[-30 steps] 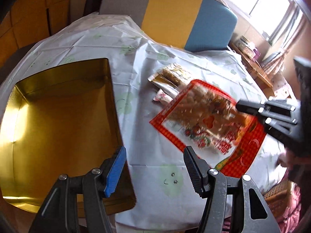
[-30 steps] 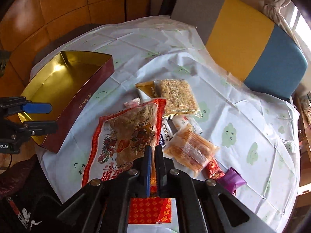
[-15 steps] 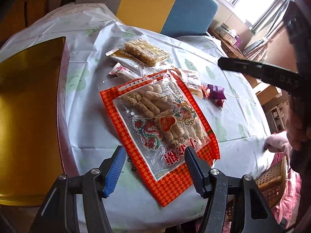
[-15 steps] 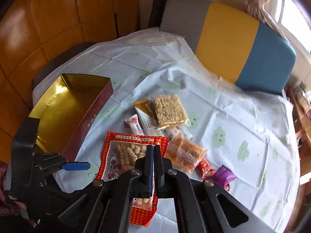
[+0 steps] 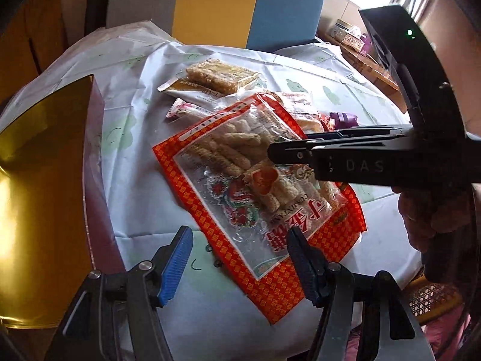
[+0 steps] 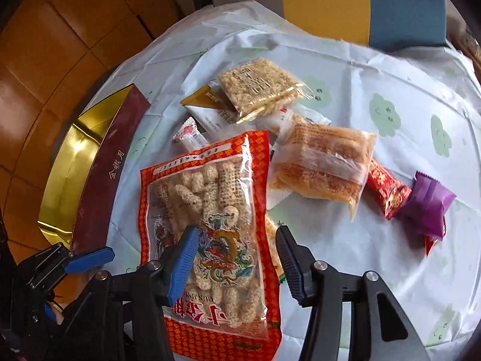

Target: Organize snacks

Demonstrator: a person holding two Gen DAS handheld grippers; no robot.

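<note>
A red snack bag (image 5: 258, 198) with a clear window lies flat on the white tablecloth. My left gripper (image 5: 240, 261) hovers over its near edge, jaws opening and pressing on nothing. In the right wrist view the same red snack bag (image 6: 216, 225) runs under my right gripper (image 6: 234, 255), whose jaws are opening; the pads stand clear of the bag on both sides. From the left wrist view the right gripper (image 5: 273, 153) reaches in from the right over the bag. The gold-lined box (image 6: 111, 174) stands open to the left.
Behind the bag lie a rice-cake pack (image 6: 258, 87), an orange crisp pack (image 6: 324, 165), a red candy (image 6: 387, 192), a purple candy (image 6: 427, 204), a small pink candy (image 6: 189, 135) and a sachet (image 6: 207, 105). A grey, yellow and blue chair back (image 5: 240, 6) stands beyond the table.
My right gripper, shut on the bag's edge before, has opened and come down; the bag now lies flat. My left gripper swung from the gold box over to the bag.
</note>
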